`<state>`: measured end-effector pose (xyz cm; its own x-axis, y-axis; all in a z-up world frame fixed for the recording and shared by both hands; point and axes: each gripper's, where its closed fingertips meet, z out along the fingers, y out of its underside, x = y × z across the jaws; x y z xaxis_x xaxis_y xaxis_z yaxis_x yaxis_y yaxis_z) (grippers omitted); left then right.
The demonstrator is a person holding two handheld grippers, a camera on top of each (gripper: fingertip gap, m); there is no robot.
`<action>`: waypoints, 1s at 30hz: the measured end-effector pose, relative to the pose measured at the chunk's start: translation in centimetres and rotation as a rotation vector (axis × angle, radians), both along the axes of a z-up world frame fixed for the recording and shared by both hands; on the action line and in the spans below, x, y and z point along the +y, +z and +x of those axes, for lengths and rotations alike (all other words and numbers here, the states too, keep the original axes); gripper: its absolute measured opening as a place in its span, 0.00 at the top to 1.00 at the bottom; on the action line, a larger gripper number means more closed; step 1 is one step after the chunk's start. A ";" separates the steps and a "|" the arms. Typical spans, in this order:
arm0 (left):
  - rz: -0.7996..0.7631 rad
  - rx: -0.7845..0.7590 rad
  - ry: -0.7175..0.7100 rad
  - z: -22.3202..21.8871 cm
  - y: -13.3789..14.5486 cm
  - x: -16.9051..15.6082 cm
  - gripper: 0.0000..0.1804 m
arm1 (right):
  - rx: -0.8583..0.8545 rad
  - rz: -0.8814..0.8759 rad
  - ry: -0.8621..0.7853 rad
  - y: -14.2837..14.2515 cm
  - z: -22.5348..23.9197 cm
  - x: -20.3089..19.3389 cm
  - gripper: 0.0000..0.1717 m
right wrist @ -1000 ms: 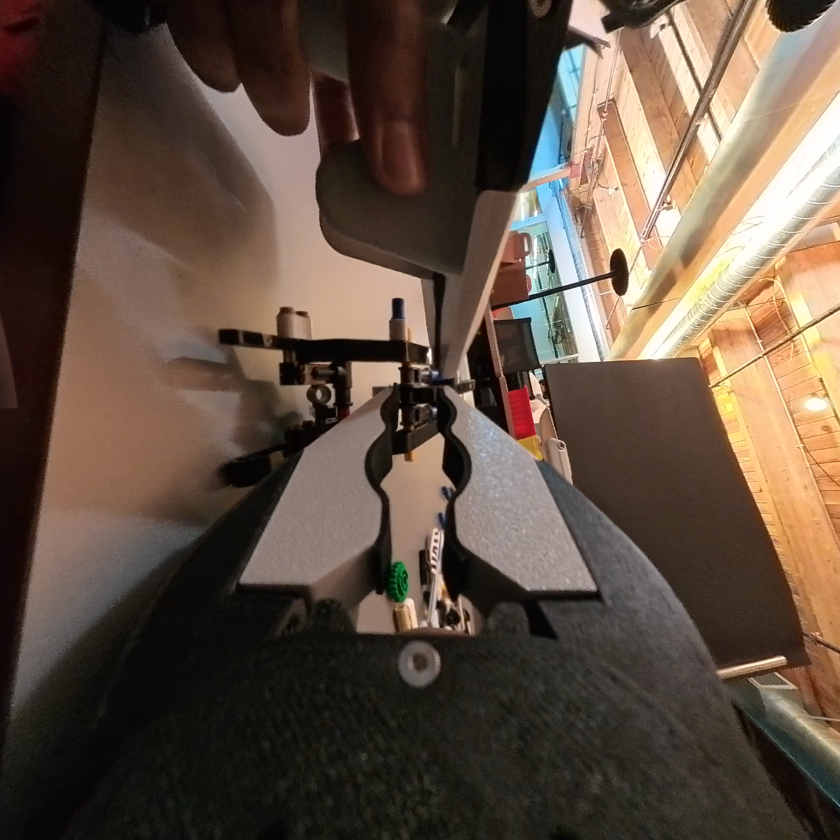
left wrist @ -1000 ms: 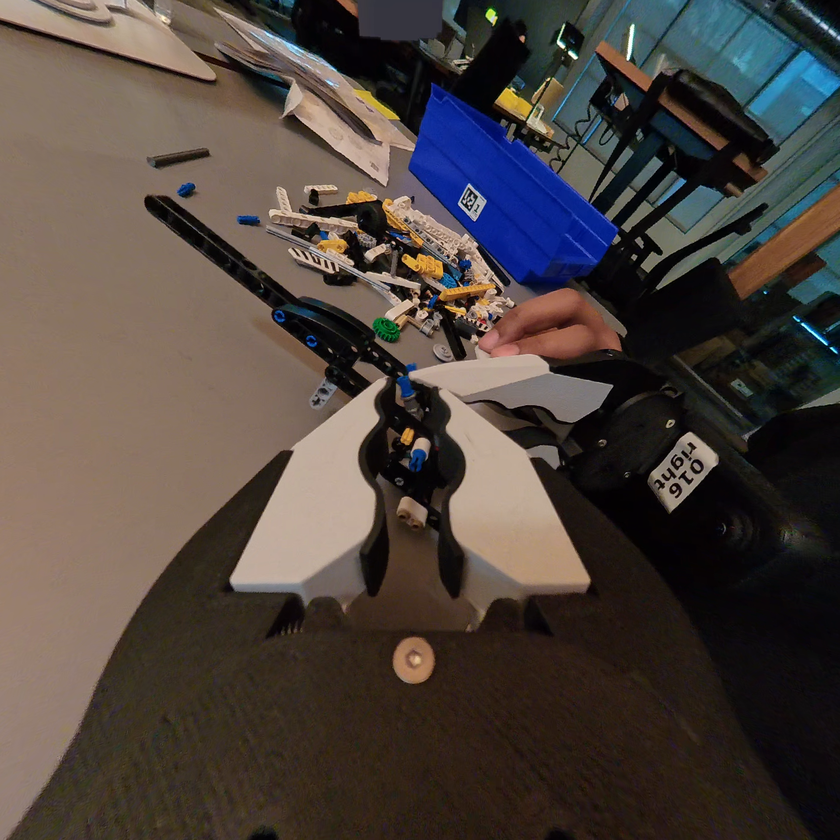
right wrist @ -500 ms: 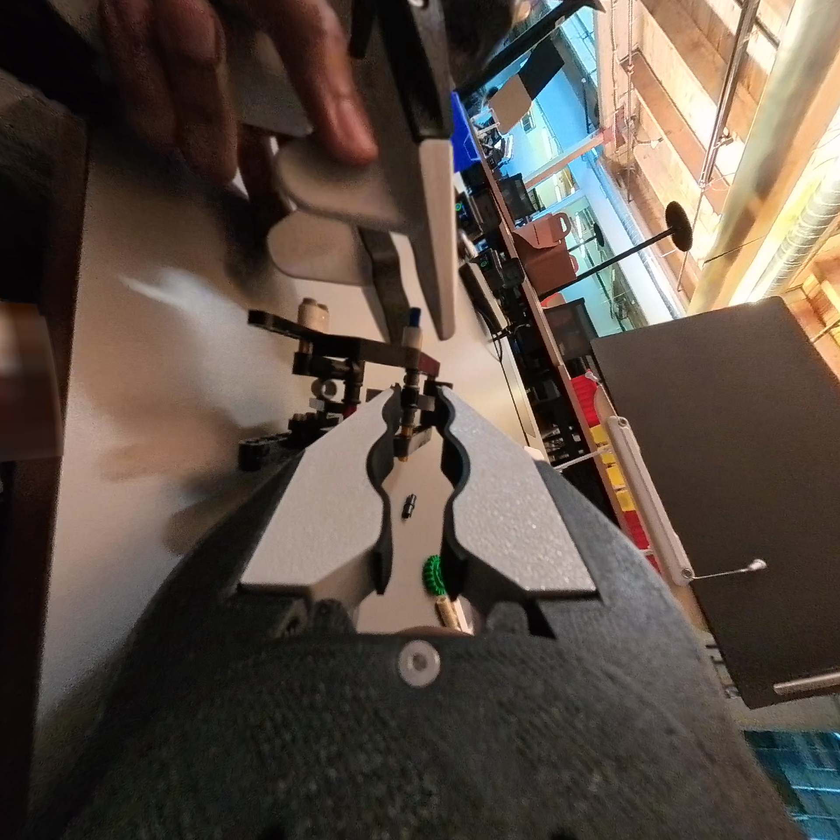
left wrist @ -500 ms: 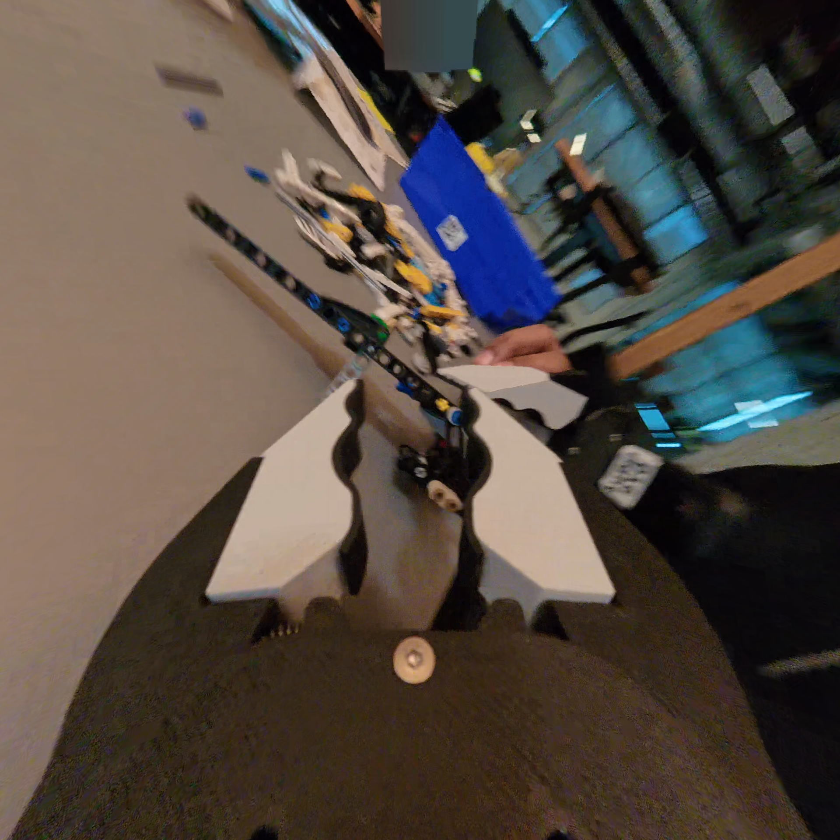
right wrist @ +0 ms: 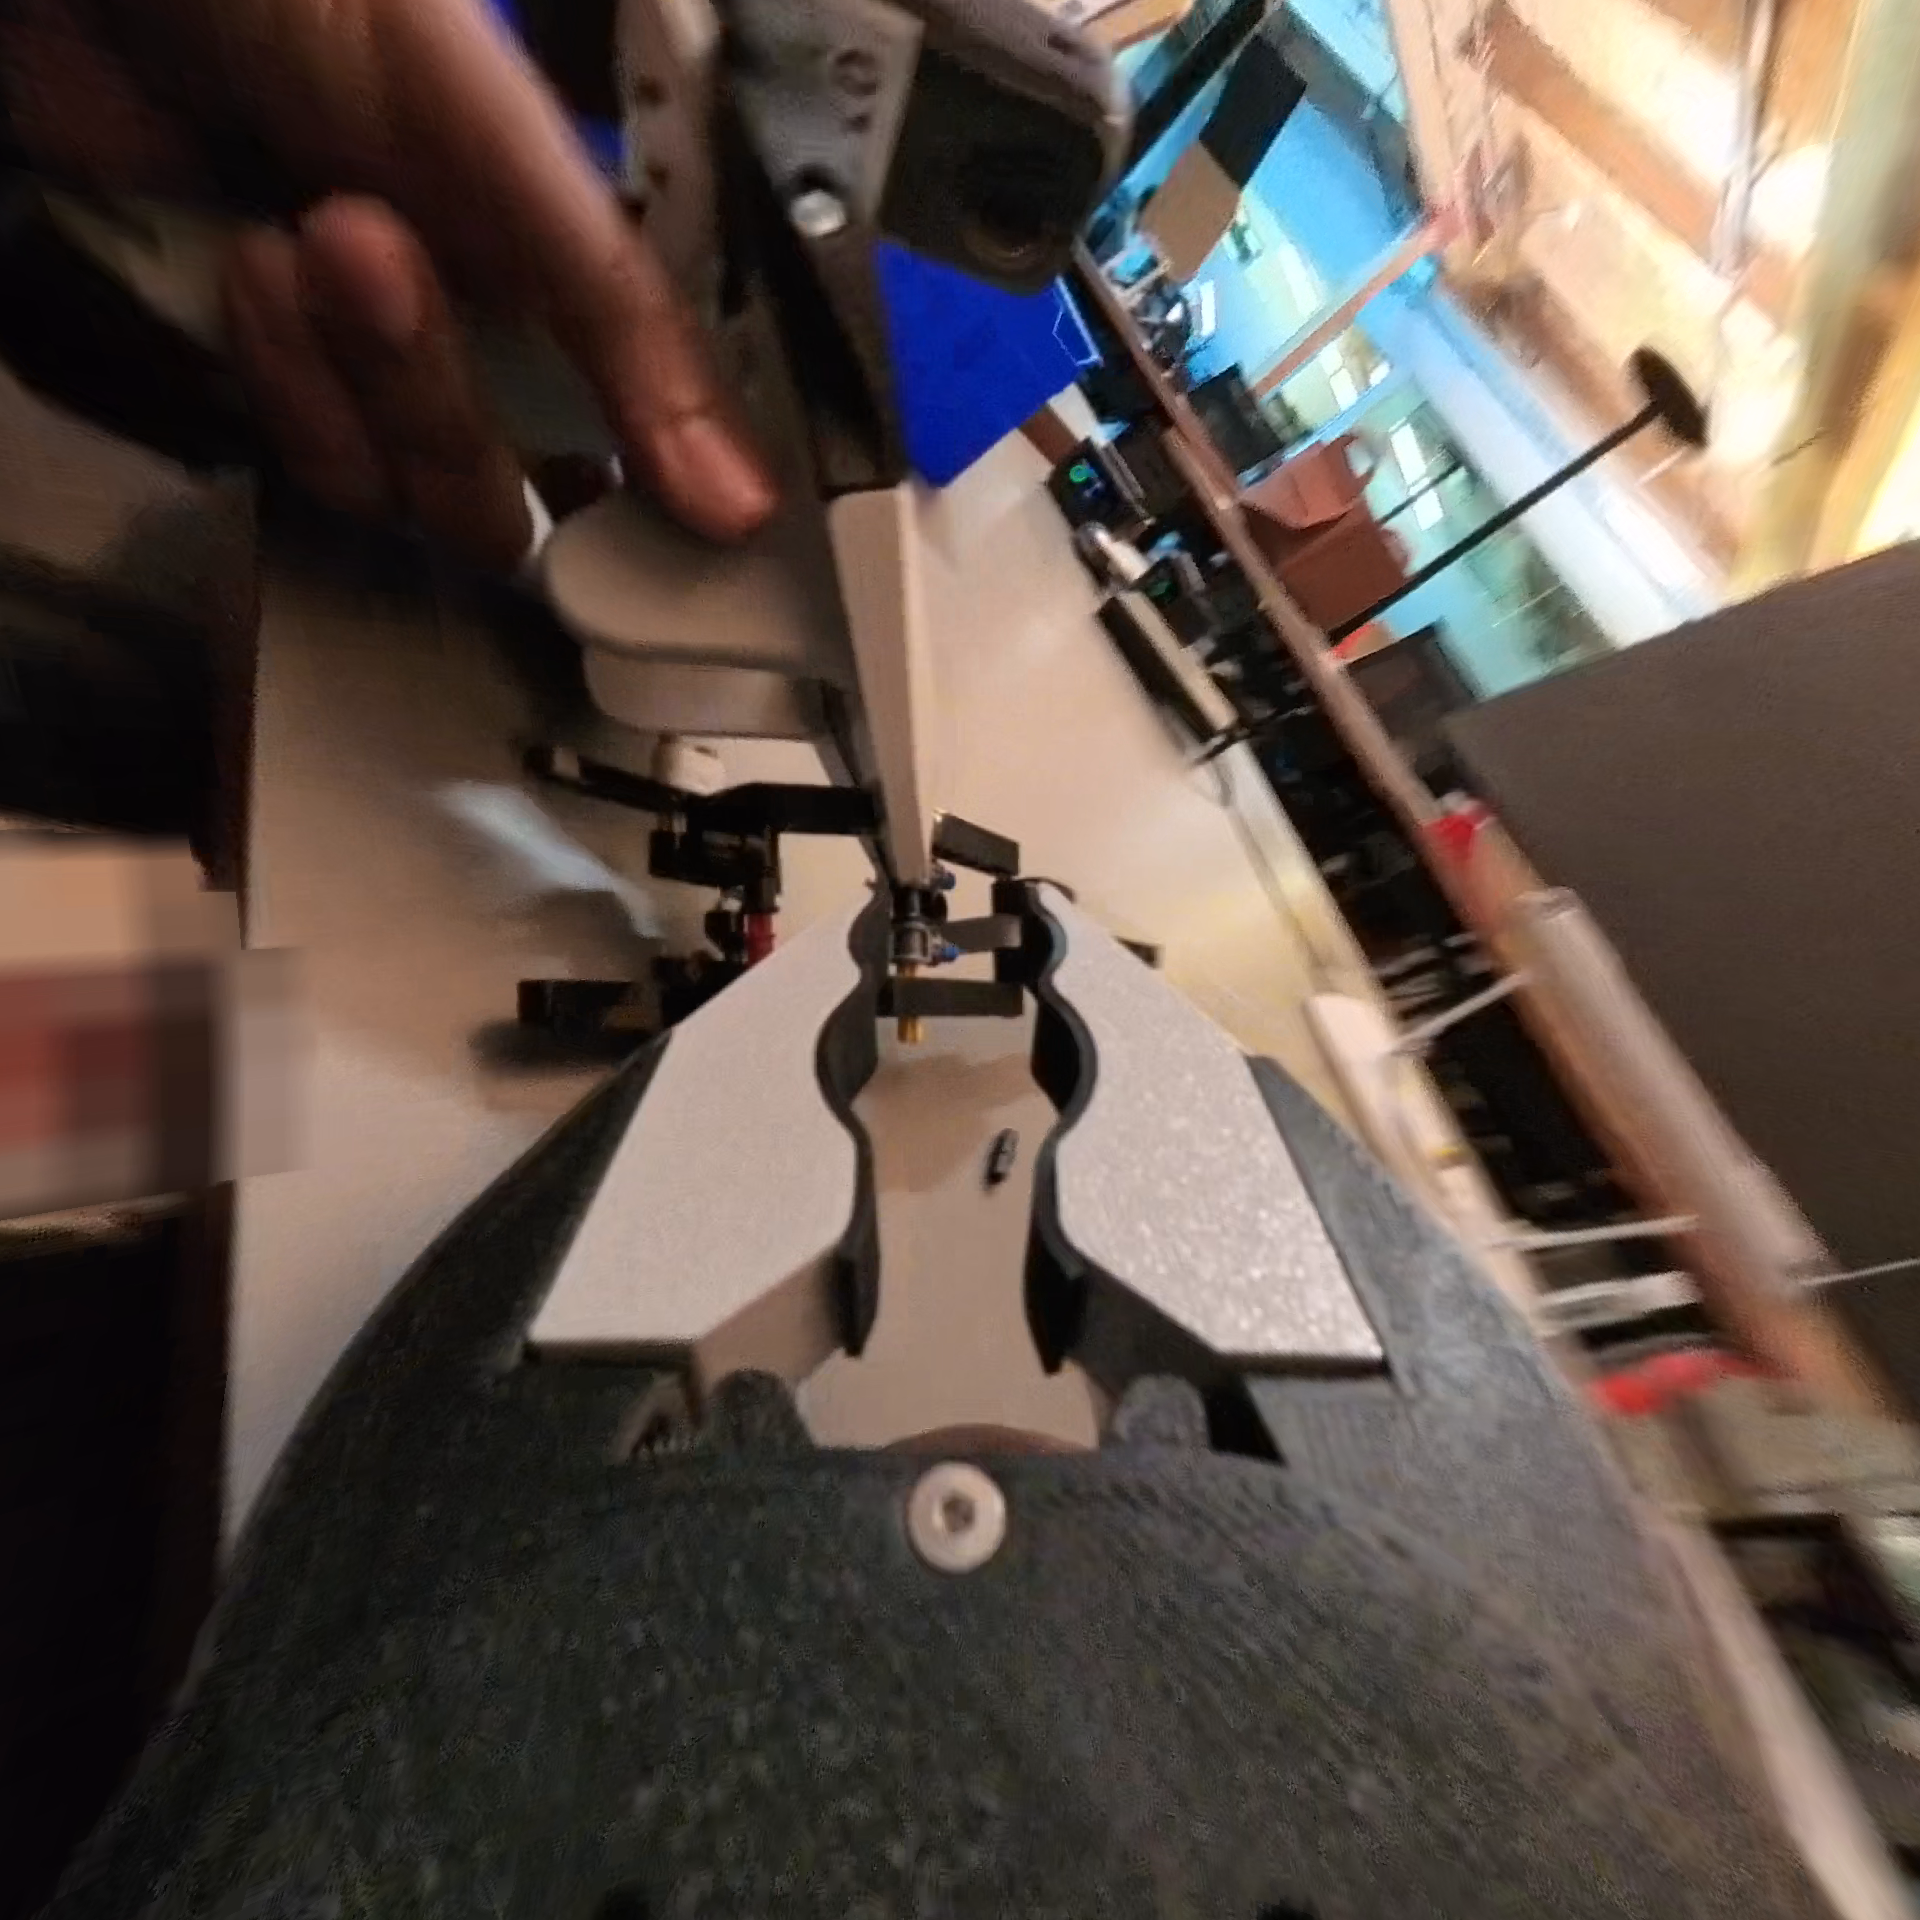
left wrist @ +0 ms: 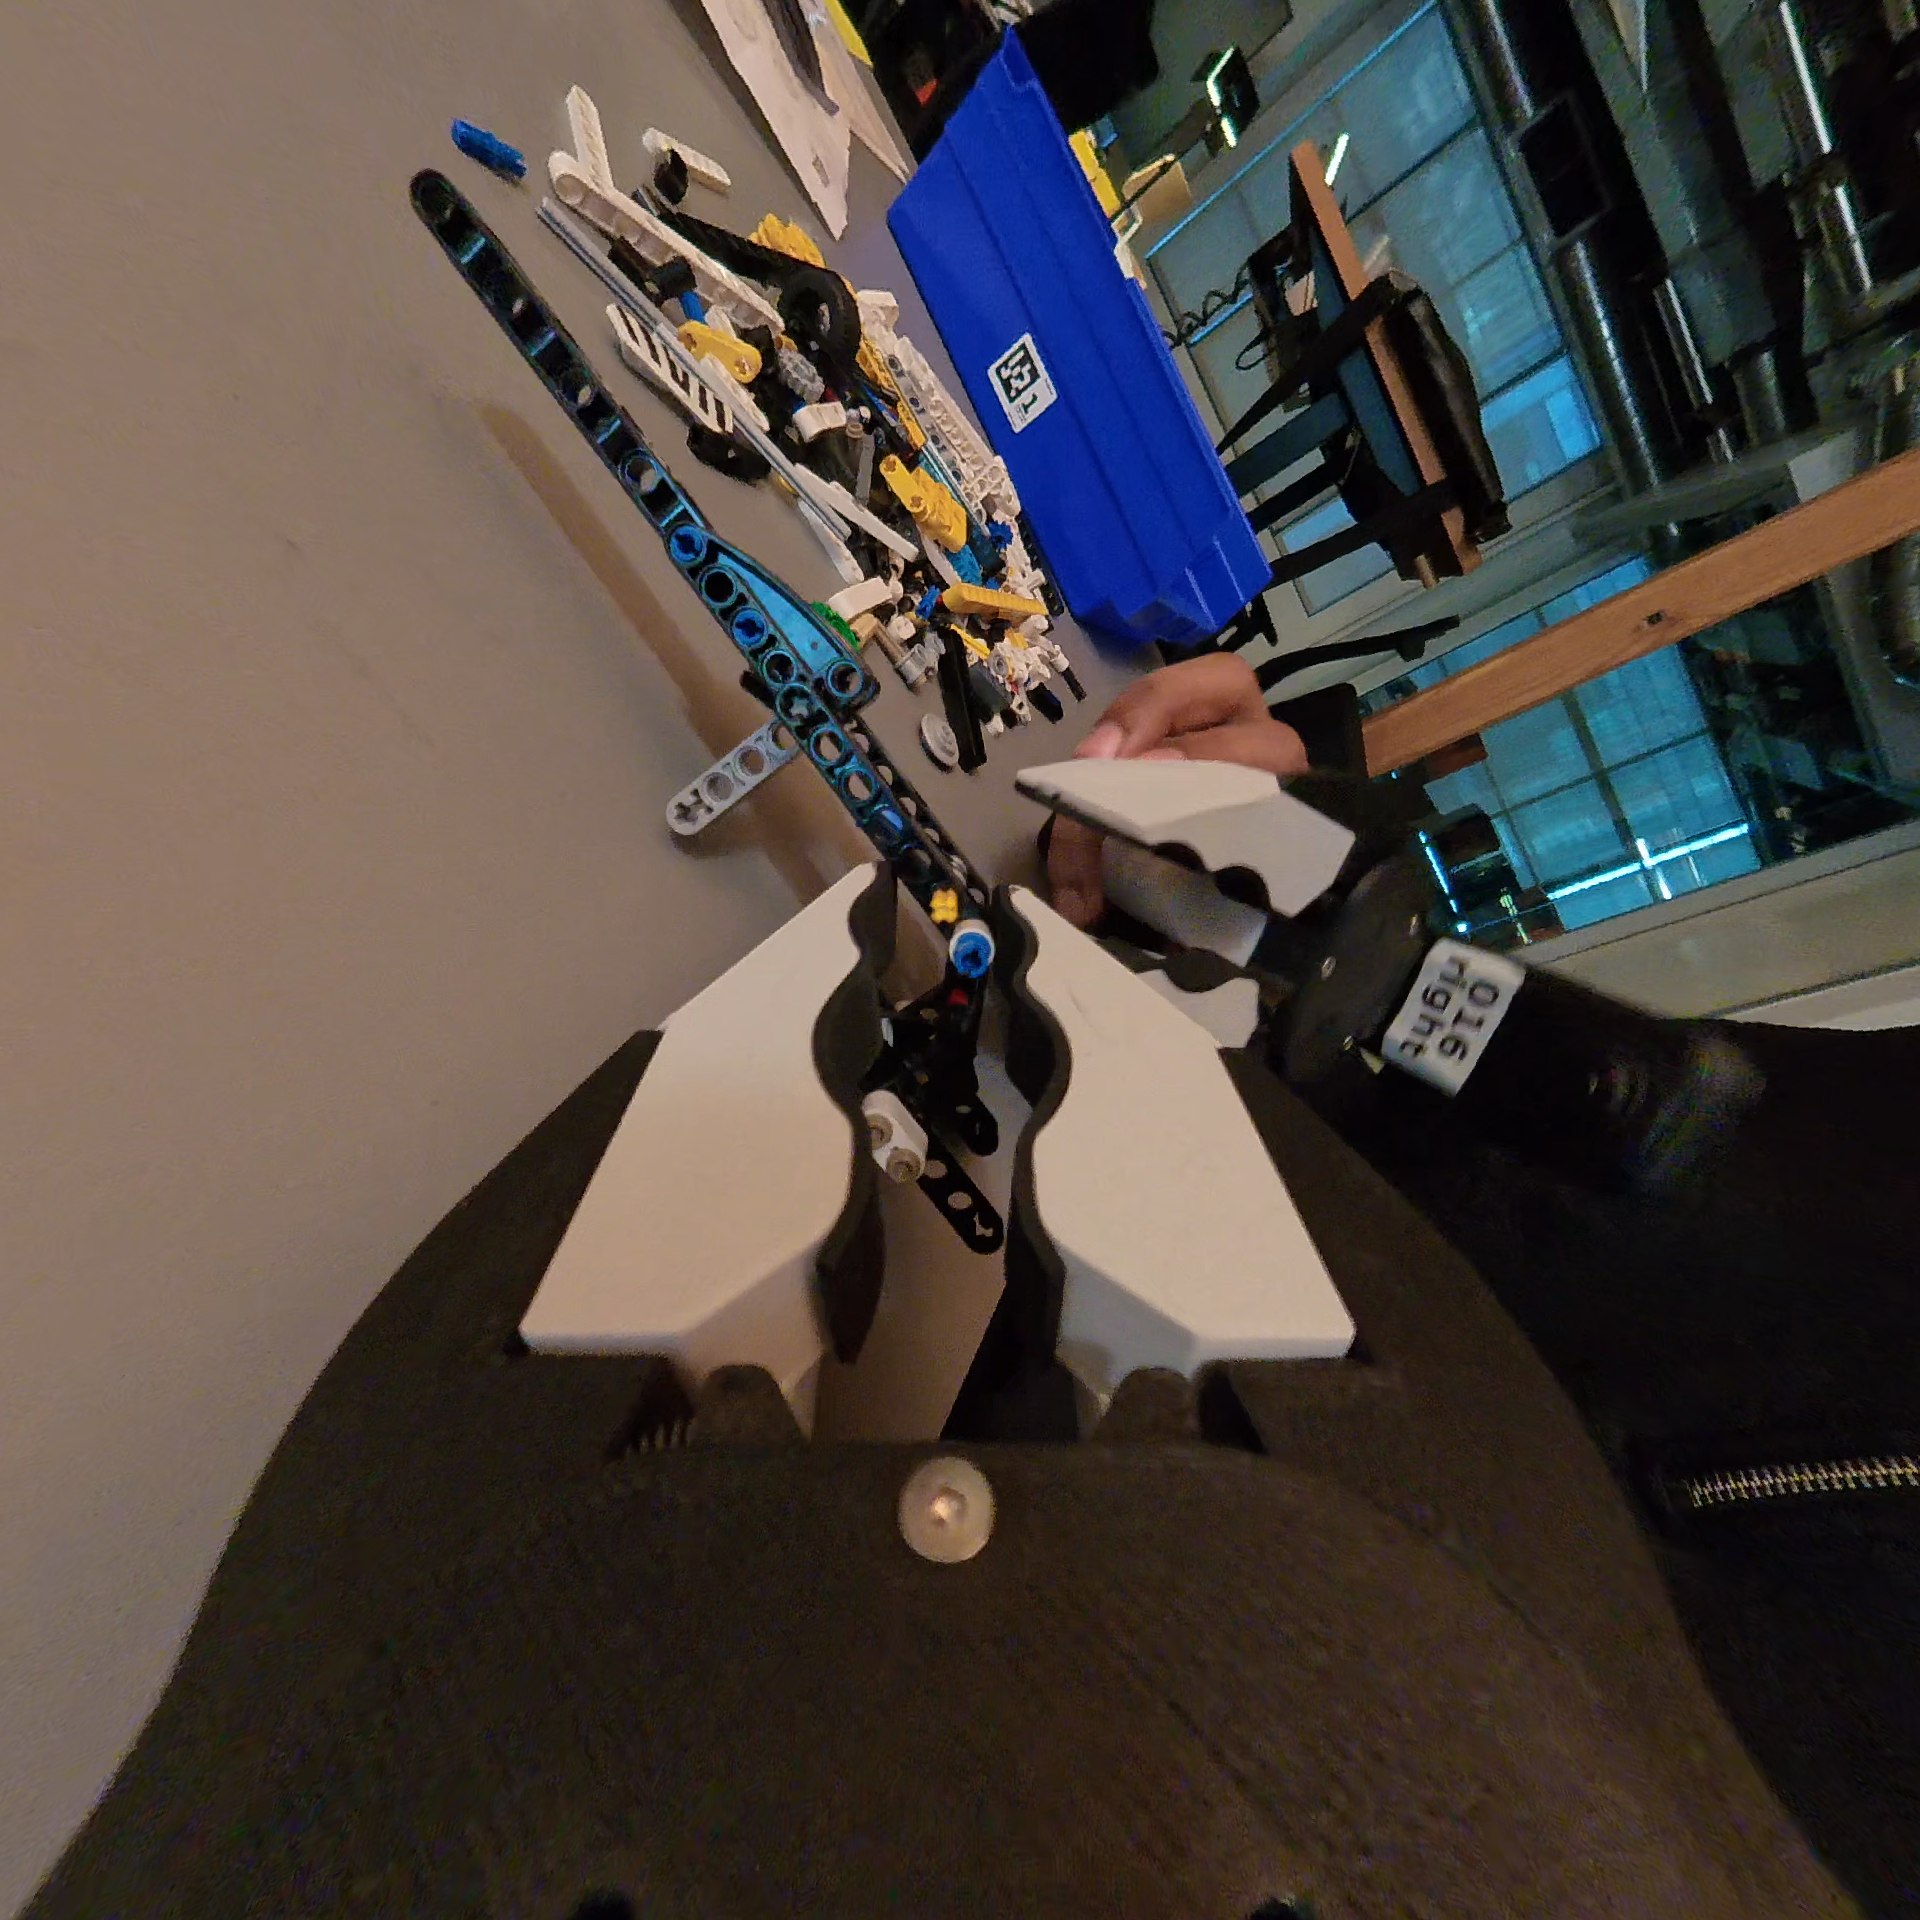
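My left gripper (left wrist: 940, 899) is shut on a black beam assembly (left wrist: 582, 384). The long black holed beam runs away from the fingertips over the grey table (left wrist: 260, 623). A blue pin (left wrist: 971, 951) lies against the right pad, and a white connector (left wrist: 894, 1132) sits between the fingers. A short grey beam (left wrist: 727, 779) hangs off the long beam. My right gripper (right wrist: 954, 920) is open. In the left wrist view it (left wrist: 1174, 831) stands just right of the assembly with nothing between its fingers. In the right wrist view the assembly (right wrist: 790, 805) lies just past its fingertips, and a finger (right wrist: 883, 665) of the left gripper reaches down to it.
A pile of loose white, yellow and black building parts (left wrist: 831, 364) lies on the table beyond the beam. A blue bin (left wrist: 1070, 343) stands behind it, with paper sheets (left wrist: 790, 94) farther back. A loose blue pin (left wrist: 486, 145) and a small black pin (right wrist: 1000, 1153) lie apart. A hand (left wrist: 1195, 707) holds the right gripper. The grippers are tip to tip, or close to it.
My left gripper opened wide, then came together again on the black assembly, now tilted more steeply. My right gripper, shut on the assembly before, has opened and drawn slightly away.
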<state>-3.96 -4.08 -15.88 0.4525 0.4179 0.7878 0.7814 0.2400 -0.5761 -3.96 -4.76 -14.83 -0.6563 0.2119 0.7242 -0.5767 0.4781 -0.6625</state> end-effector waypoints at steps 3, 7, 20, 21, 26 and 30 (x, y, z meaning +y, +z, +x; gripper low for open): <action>0.015 0.016 -0.008 0.2 0.3 0.0 0.92 | -0.294 -0.097 0.021 0.9 -0.2 0.8 0.84; 0.064 0.069 -0.029 0.5 1.3 0.5 0.95 | -0.692 -0.130 0.076 0.6 0.3 0.9 0.77; -0.061 0.276 -0.084 1.6 1.9 2.0 0.95 | -0.618 0.185 0.037 -0.8 1.2 1.5 0.78; -0.066 0.277 -0.078 1.5 1.9 2.0 0.95 | -0.595 0.211 0.028 -0.9 1.1 1.5 0.79; -0.075 0.255 -0.032 1.0 1.6 1.1 0.95 | -0.629 0.176 0.070 0.3 1.2 2.3 0.97; -0.058 0.245 -0.030 0.9 1.7 1.0 0.95 | -0.656 0.127 0.073 0.5 0.9 2.7 0.99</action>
